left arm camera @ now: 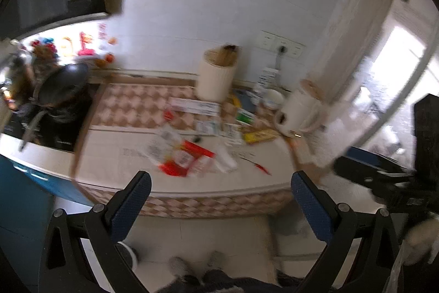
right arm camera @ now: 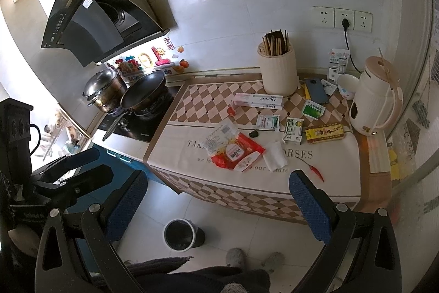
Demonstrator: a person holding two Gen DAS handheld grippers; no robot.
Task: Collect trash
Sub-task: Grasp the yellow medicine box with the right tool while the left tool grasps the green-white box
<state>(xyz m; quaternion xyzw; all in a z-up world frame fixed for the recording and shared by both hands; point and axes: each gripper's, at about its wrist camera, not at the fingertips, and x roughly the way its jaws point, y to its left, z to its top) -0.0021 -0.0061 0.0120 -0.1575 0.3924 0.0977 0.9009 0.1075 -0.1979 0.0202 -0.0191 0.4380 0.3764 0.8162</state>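
My tongs' fingers (right arm camera: 310, 208) wear blue pads with a fine dotted, rough grip texture on matt black plastic arms. The table (right arm camera: 329, 183) is covered in a smooth printed cloth. A glossy red plastic wrapper (right arm camera: 238, 153) lies there beside a soft white paper tissue (right arm camera: 275, 158). The wall tiles (right arm camera: 233, 4) are white and shiny. The pot (right arm camera: 103, 88) is polished metal, the pan (right arm camera: 144, 91) dark and dull. Wooden chopsticks (right arm camera: 275, 44) stand in a matt cream ribbed holder (right arm camera: 278, 73); the kettle (right arm camera: 374, 100) is smooth cream plastic.
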